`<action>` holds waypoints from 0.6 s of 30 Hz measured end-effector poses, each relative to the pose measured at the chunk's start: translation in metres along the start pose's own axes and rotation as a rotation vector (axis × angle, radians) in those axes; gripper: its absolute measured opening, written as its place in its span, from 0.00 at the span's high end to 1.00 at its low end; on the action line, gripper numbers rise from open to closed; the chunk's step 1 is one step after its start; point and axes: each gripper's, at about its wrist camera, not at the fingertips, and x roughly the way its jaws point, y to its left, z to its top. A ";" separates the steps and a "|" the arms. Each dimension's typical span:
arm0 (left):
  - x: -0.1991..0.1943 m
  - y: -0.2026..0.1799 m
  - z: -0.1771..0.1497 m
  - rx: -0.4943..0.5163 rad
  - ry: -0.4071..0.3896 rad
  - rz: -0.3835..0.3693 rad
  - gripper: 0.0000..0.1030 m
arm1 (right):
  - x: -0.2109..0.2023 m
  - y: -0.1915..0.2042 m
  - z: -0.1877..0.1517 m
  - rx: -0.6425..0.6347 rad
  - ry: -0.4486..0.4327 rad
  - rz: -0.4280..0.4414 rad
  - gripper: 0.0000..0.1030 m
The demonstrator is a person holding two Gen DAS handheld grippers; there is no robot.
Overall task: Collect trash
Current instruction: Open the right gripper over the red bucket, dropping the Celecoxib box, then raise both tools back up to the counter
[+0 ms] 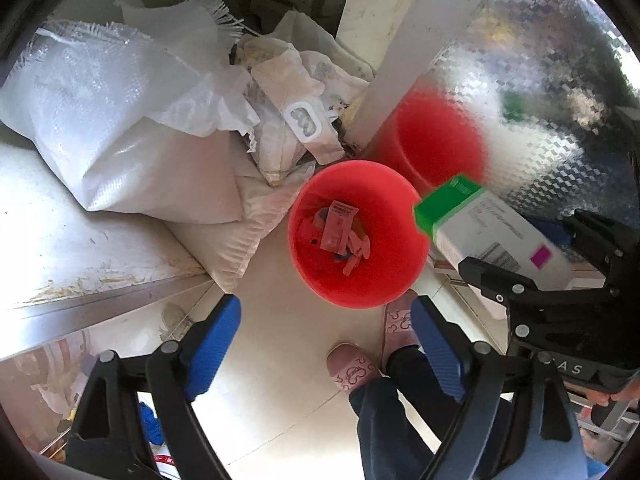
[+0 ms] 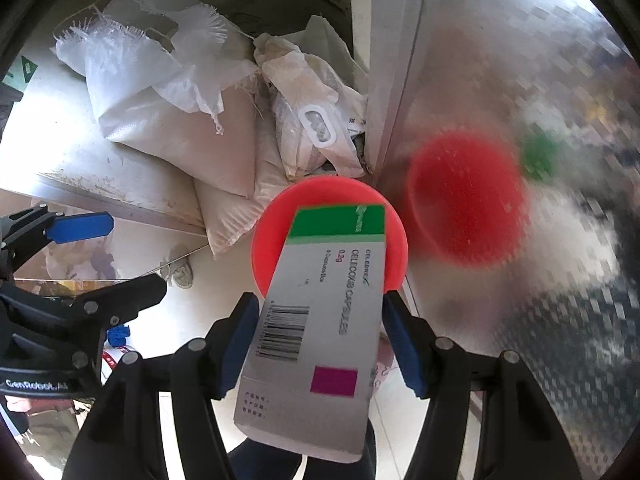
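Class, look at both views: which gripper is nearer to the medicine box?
Right. The right gripper has the medicine box between its jaws; the left gripper hangs empty beside it, over the red bin.

Bright, even daylight fills both fisheye views, with dark vignetted, bent corners. The textured shiny metal panel [image 1: 540, 80] at right throws glare and smeared red reflections; the pale tiled floor [image 1: 272, 360] looks washed out.

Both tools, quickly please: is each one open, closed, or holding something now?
Left tool: open, nothing between its fingers, above the red bin.
Right tool: closed on the medicine box, over the bin.
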 end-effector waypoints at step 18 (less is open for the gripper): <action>-0.071 -0.006 -0.023 -0.026 -0.030 0.015 0.17 | -0.049 0.015 -0.006 -0.087 -0.041 -0.080 0.16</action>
